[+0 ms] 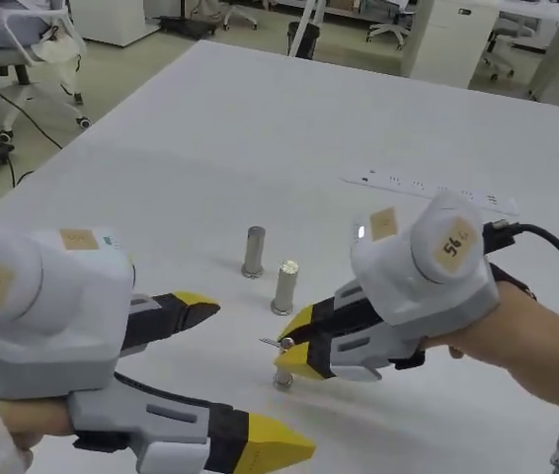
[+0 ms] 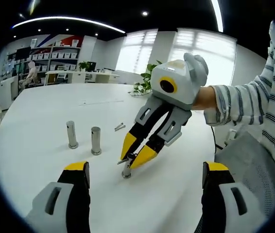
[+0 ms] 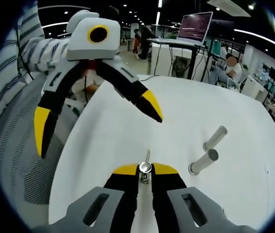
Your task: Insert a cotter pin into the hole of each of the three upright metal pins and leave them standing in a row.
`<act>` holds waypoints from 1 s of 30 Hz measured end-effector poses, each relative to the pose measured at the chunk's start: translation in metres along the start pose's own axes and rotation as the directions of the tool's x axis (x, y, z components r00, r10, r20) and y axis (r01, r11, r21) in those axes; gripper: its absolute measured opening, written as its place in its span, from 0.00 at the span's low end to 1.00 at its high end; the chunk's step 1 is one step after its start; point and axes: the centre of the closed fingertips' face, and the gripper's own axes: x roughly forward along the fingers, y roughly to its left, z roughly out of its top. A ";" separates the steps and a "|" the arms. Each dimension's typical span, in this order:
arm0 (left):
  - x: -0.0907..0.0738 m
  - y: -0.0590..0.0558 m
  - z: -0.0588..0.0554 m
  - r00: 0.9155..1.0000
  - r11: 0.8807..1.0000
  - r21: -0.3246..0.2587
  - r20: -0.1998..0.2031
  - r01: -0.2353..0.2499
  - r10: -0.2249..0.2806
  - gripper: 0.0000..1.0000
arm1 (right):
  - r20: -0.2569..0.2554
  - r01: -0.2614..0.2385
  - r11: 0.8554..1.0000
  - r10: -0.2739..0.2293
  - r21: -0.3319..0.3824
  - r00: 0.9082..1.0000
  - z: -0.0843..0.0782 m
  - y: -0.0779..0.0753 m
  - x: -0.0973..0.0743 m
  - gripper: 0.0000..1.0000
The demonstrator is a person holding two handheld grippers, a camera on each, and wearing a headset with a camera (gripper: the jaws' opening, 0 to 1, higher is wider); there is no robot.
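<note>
— Cotter pin (image 1: pixel 275 343) first: where was it?

— Pinched between the pressed-together jaws of the right gripper (image 1: pixel 292 346), at the top of the nearest metal pin (image 1: pixel 282 378). Its thin end poked out to the left. Whether it passed through the hole, I could not tell.

— And across the worktop (image 1: pixel 260 138), from the left?

— By the near edge, toward the left edge, the left gripper (image 1: pixel 235 373) hovered with its jaws spread wide and nothing between them. To its right, in the middle of the worktop, the far metal pin (image 1: pixel 254 252) stood upright. The middle metal pin (image 1: pixel 285 286) stood just beside it, a little nearer and also upright. The nearest one stood closer to the near edge, under the right gripper's tips, so the three made a short slanting row.

— Further right?

— The right gripper's body, with a black cable (image 1: pixel 556 252) running off it. Beyond it, toward the far right corner, a white power strip (image 1: pixel 428 188) lay flat.
</note>
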 end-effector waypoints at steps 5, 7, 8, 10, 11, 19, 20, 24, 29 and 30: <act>-0.001 0.001 0.000 1.000 1.000 -0.012 0.000 0.003 -0.003 0.97 | 0.011 -0.027 1.000 0.027 -0.012 1.000 0.000 -0.001 0.002 0.10; -0.001 0.002 -0.001 1.000 1.000 -0.010 -0.005 0.002 -0.002 0.97 | 0.017 -0.030 1.000 0.030 -0.006 0.999 0.000 -0.002 0.002 0.10; -0.001 0.002 -0.002 1.000 1.000 -0.012 -0.007 0.003 -0.003 0.96 | 0.019 -0.032 0.999 0.032 -0.008 0.999 0.000 -0.002 0.002 0.11; -0.001 0.002 -0.002 1.000 1.000 -0.014 -0.009 0.004 -0.004 0.96 | 0.026 -0.042 0.999 0.042 -0.004 0.999 0.000 -0.002 0.002 0.11; -0.001 0.002 -0.002 1.000 1.000 -0.016 -0.008 0.003 -0.003 0.96 | 0.028 -0.048 0.999 0.048 0.003 0.998 0.000 -0.003 0.002 0.11; -0.003 0.005 0.007 1.000 0.999 -0.037 0.026 -0.009 0.010 0.97 | 0.070 -0.062 0.998 0.062 0.004 0.996 0.005 -0.002 0.001 0.24; -0.003 0.005 0.007 1.000 0.999 -0.036 0.025 -0.010 0.011 0.97 | 0.083 -0.063 0.998 0.063 0.005 0.995 0.007 -0.001 0.000 0.27; -0.007 0.007 0.011 0.999 1.000 -0.028 0.030 -0.013 0.014 0.96 | 0.112 -0.022 0.999 0.019 0.027 0.993 0.015 -0.004 -0.011 0.31; -0.012 0.011 0.022 0.997 0.999 -0.038 0.078 -0.020 0.023 0.96 | 0.143 0.031 0.995 -0.044 0.092 0.989 0.015 -0.003 -0.029 0.40; -0.012 0.012 0.022 0.997 0.999 -0.037 0.076 -0.023 0.026 0.96 | 0.151 0.038 0.994 -0.053 0.104 0.987 0.015 -0.003 -0.032 0.42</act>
